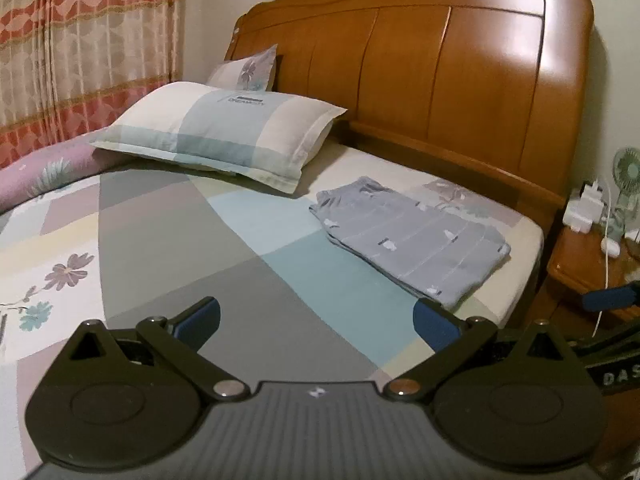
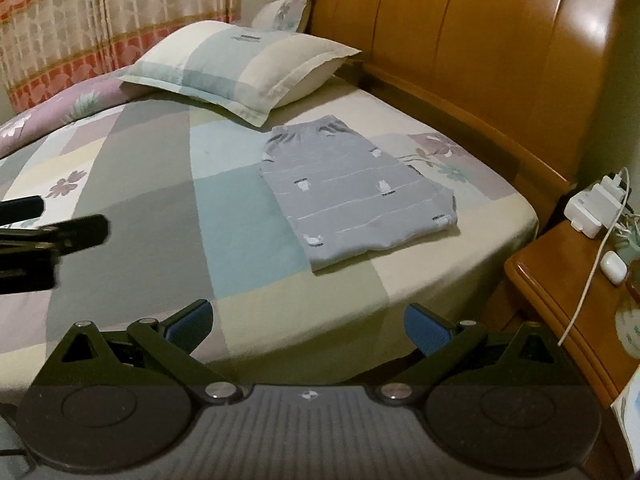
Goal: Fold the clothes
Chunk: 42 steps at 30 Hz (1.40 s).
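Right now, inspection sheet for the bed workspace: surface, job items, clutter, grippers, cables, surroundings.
Surface: bed sheet, patchwork print, flat and mostly bare.
Job's things: grey garment, lying as a flat folded rectangle near the headboard-side corner, apart from both grippers.
Clutter: checked pillow beside the garment, not touching it; second pillow propped at the headboard; rolled quilt along the far edge.
Grippers: left gripper open, empty; right gripper open, empty; both short of the garment.
Cables: white cable trailing over the nightstand from a charger.
Surroundings: wooden headboard, curtain, small fan.
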Motion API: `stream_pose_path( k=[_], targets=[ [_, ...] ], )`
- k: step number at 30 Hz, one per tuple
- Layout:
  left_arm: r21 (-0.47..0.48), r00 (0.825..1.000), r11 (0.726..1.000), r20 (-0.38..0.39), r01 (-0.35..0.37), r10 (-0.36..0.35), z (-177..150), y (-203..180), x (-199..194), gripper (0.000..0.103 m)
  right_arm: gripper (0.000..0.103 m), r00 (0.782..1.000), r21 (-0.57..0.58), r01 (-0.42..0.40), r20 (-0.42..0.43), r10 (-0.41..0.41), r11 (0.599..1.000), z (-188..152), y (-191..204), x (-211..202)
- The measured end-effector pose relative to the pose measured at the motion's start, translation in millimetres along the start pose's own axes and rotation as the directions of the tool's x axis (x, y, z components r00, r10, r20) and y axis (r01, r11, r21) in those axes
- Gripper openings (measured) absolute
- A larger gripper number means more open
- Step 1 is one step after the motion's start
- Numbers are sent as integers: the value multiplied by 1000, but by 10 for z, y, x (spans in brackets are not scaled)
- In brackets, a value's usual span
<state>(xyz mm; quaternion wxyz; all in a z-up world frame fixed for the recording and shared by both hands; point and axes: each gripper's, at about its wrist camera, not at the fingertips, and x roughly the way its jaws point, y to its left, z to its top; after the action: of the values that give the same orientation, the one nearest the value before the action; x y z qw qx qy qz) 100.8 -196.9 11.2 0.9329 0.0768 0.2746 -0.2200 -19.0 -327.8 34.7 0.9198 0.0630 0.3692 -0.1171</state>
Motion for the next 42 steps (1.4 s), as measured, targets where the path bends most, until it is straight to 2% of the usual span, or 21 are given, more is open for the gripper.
stream_pose_path(
  k=[7, 11, 22, 34, 42],
  targets=[
    [-6, 1000, 1000, -18, -1, 1, -35, -101, -134, 102, 103, 999, -11, 18, 39, -17, 1000, -92, 66, -277],
    [-17, 999, 999, -37, 31, -31, -61, -108, -215, 102, 103, 999, -8, 23, 44, -23, 1000, -147, 99, -378],
    [-22, 998, 999, -45, 32, -33, -138, -130, -399, 102, 103, 997, 11, 29, 64, -30, 1000, -256, 129, -589],
    [-11, 995, 1000, -98, 28, -29, -142, -162, -463, 102, 103, 998, 36, 42, 51, -44, 998, -265, 131, -589],
    [-3, 991, 999, -126, 47, -47, 66, -226, -311, 102, 103, 996, 66, 59, 68, -64, 996, -132, 25, -544]
  ],
)
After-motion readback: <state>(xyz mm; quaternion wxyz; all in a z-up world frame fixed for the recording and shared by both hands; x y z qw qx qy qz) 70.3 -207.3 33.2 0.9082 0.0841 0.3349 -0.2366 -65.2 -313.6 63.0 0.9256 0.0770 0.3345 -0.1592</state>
